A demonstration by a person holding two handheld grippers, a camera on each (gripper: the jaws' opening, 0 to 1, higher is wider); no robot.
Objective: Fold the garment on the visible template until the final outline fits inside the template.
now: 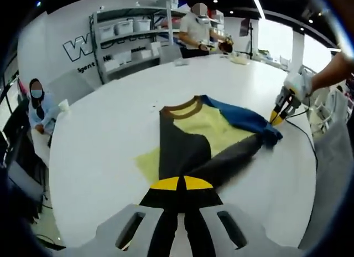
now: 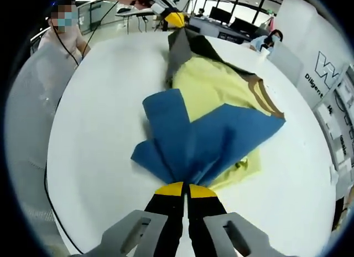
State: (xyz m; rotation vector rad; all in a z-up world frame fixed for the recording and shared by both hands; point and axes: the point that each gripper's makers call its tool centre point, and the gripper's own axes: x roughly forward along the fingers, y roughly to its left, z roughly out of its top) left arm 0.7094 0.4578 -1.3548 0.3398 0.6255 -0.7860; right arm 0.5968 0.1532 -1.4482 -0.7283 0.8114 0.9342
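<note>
On white round table (image 1: 110,129): garment (image 1: 199,138); shelving (image 1: 130,38) behind.

Large round white desk (image 1: 110,129). Grey metal shelving rack (image 1: 130,38) with white storage bins behind. Masked seated person (image 1: 37,104) at desk edge. Black cable (image 2: 47,196) trailing over desk rim.

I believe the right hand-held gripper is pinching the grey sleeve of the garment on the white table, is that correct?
Not quite: the right hand-held gripper is pinching the blue sleeve, not a grey one, as the right gripper view shows. The garment does lie on the white table.
</note>
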